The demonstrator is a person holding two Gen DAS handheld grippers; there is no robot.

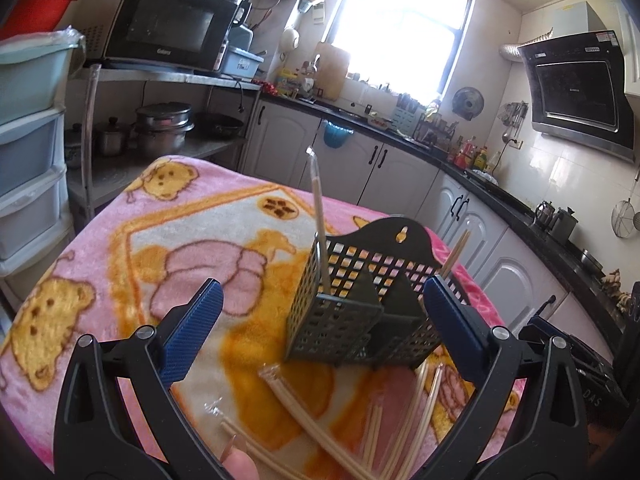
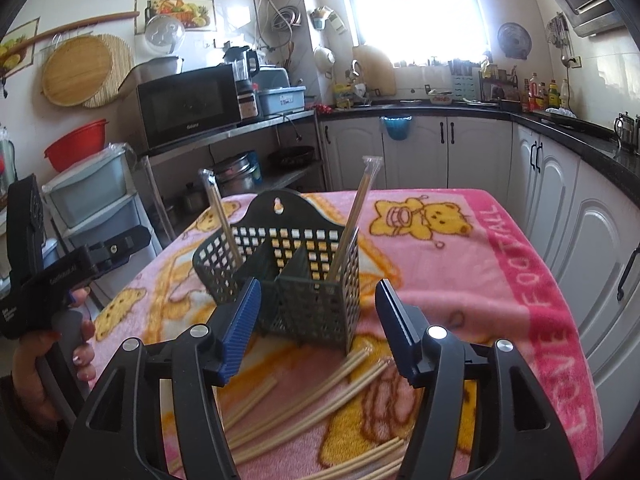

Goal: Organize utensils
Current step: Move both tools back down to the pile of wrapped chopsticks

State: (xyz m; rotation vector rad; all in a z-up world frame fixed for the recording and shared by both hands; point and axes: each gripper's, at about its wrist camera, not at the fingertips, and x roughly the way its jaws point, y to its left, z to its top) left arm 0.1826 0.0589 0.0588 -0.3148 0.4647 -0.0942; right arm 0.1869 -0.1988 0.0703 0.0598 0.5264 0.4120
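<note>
Both grippers [image 1: 320, 328] [image 2: 318, 328] agape; caddy [image 2: 288, 276] mid-blanket [image 2: 460, 264].

home kitchen (microwave [image 2: 188, 104], range hood [image 1: 576, 92])

a black microwave [image 2: 188, 106] sits on a metal shelf in the left half of the right wrist view, a red basin [image 2: 78, 150] on stacked plastic drawers [image 2: 100, 204] at the left edge. steel pots [image 1: 162, 128] fill the lower shelf at left centre of the left wrist view. a bright window [image 2: 416, 12] is at top centre, white cabinets [image 2: 448, 152] under a dark counter below it. a black range hood [image 1: 576, 92] hangs at upper right of the left wrist view. a pink bear blanket [image 2: 460, 256] covers the tabletop
</note>
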